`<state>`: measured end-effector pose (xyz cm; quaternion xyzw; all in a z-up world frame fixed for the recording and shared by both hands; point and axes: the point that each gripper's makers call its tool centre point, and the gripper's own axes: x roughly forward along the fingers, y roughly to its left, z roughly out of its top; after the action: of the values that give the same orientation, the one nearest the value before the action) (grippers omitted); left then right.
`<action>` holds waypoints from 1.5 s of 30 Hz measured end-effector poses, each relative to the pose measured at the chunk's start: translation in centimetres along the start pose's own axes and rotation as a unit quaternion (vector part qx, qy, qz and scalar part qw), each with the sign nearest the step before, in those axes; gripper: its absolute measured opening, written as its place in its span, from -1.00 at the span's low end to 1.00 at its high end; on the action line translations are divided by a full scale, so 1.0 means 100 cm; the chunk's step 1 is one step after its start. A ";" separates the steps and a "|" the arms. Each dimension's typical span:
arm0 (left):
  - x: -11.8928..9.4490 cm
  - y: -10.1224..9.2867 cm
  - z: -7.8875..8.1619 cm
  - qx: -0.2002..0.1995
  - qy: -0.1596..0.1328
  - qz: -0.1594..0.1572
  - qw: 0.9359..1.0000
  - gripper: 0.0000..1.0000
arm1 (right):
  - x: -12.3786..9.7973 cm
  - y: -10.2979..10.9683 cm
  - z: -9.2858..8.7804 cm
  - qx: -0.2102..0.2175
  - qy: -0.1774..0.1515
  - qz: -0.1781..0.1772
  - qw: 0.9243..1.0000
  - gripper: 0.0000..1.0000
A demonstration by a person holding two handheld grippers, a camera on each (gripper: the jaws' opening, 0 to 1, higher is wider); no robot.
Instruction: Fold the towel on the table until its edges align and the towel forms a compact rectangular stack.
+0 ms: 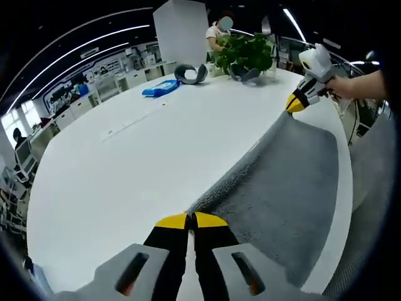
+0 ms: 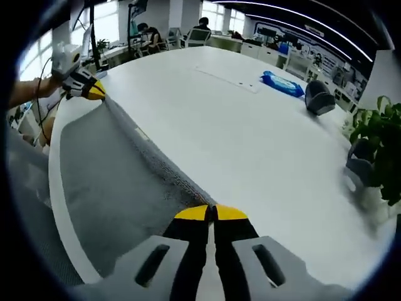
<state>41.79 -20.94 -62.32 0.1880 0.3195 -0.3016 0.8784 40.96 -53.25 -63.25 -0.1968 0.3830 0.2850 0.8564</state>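
The left hand-held gripper and right hand-held gripper are each clamped on a corner of the grey towel, stretched along the counter toward 2 o'clock. Uneven pulling could skew the edges.

Bright even light from ceiling strips, soft shadows, fisheye-bent edges, slight blur toward edges
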 end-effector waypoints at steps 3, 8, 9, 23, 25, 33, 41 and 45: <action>0.003 0.012 -0.007 0.025 0.013 0.033 0.999 -0.95 | -0.002 -0.022 -0.020 -0.044 0.047 -0.048 0.997 -1.00; 0.001 0.014 -0.007 0.018 -0.004 0.036 0.999 -0.93 | -0.009 -0.022 -0.021 0.034 0.003 -0.028 0.999 -1.00; 0.001 0.015 -0.008 0.020 -0.003 0.038 0.999 -0.92 | -0.011 -0.023 -0.023 0.033 0.005 -0.030 0.999 -1.00; -0.003 0.028 -0.013 0.049 0.014 0.085 0.995 -0.57 | -0.012 -0.010 -0.021 0.033 -0.002 -0.018 0.999 -1.00; -0.010 0.029 -0.006 0.029 -0.004 0.091 0.995 -0.55 | -0.014 -0.012 -0.019 0.032 -0.006 -0.020 0.999 -1.00; -0.025 -0.036 0.021 0.040 -0.032 0.008 0.999 -0.56 | -0.012 -0.006 -0.005 0.031 -0.016 0.001 0.999 -1.00; -0.029 -0.135 0.038 0.116 -0.003 -0.108 0.987 -0.87 | -0.006 0.028 0.028 -0.017 -0.050 0.089 0.995 -1.00; -0.028 -0.174 0.049 0.064 -0.011 -0.157 0.986 -0.98 | -0.001 0.043 0.036 -0.075 -0.035 0.116 0.990 -1.00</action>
<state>30.92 -35.32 -59.30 0.1877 0.3152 -0.4575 0.8100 40.11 -48.08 -61.40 -0.2048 0.3503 0.4168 0.8134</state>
